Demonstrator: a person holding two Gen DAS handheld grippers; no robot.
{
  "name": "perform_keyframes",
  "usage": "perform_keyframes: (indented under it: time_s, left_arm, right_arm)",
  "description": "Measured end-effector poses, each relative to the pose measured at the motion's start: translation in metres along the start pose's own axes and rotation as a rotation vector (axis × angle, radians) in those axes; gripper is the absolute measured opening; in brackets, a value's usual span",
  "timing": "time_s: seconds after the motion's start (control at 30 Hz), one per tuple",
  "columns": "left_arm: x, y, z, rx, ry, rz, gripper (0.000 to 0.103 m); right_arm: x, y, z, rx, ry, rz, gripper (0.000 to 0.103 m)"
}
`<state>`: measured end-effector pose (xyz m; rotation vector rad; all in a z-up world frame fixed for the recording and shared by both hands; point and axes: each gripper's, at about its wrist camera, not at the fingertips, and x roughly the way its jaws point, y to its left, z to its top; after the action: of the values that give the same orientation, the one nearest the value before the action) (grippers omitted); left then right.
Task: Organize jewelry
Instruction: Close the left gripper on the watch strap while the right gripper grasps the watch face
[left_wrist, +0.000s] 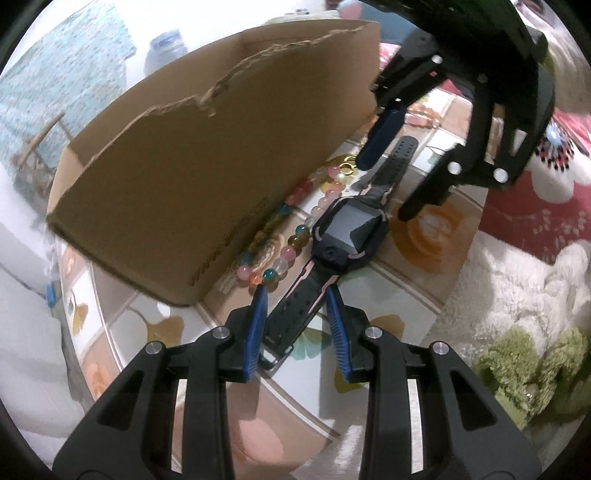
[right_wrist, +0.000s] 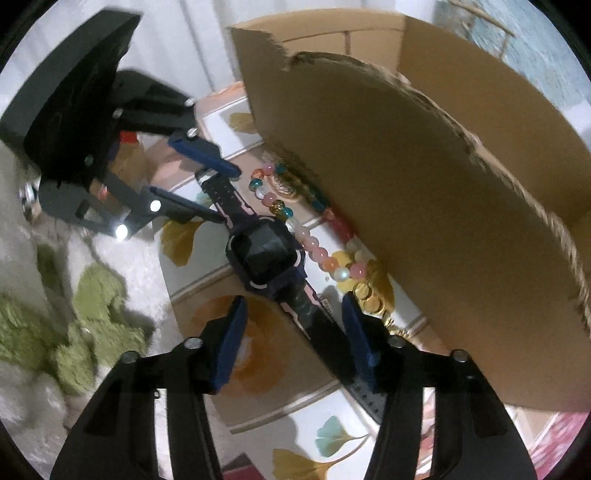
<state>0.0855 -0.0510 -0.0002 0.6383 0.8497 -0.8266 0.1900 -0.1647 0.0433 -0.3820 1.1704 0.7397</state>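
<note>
A black smartwatch (left_wrist: 349, 229) (right_wrist: 267, 258) with pink trim lies flat on the leaf-patterned tabletop (left_wrist: 424, 240), beside a string of coloured beads (left_wrist: 291, 251) (right_wrist: 314, 247). My left gripper (left_wrist: 297, 295) (right_wrist: 227, 195) straddles one strap end, and its blue pads stand slightly off the strap's edges. My right gripper (right_wrist: 293, 302) (left_wrist: 384, 188) straddles the other strap, with a gap on each side. A gold piece (right_wrist: 369, 299) (left_wrist: 347, 164) lies by the right finger, against the box.
A torn-edged cardboard box (left_wrist: 207, 166) (right_wrist: 424, 203) stands right behind the beads. A fluffy white and green rug (left_wrist: 517, 332) (right_wrist: 74, 314) runs along the table's other side. Red floral fabric (left_wrist: 535, 192) lies beyond it.
</note>
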Motion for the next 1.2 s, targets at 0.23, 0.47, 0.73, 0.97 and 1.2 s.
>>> perform_keyframes:
  time_s: [0.23, 0.47, 0.73, 0.97, 1.2]
  left_arm:
    - [0.006, 0.011, 0.006, 0.014, 0.041, -0.071, 0.032]
    - [0.013, 0.038, 0.012, -0.018, 0.063, -0.194, 0.032]
    - [0.015, 0.043, 0.02, 0.092, 0.1, -0.221, 0.031]
    - [0.01, 0.023, 0.023, 0.165, 0.09, -0.178, 0.023]
    - [-0.003, 0.01, 0.025, 0.215, 0.061, -0.129, 0.02]
  right_arm:
    - [0.002, -0.013, -0.006, -0.048, 0.069, -0.003, 0.041]
    - [0.002, -0.023, -0.009, -0.057, 0.098, 0.032, 0.04]
    - [0.009, -0.03, 0.001, -0.068, 0.13, 0.045, 0.026]
    - [0.01, -0.005, -0.004, -0.095, 0.113, -0.016, 0.021]
    - [0.008, 0.011, -0.009, -0.118, 0.13, -0.087, 0.0]
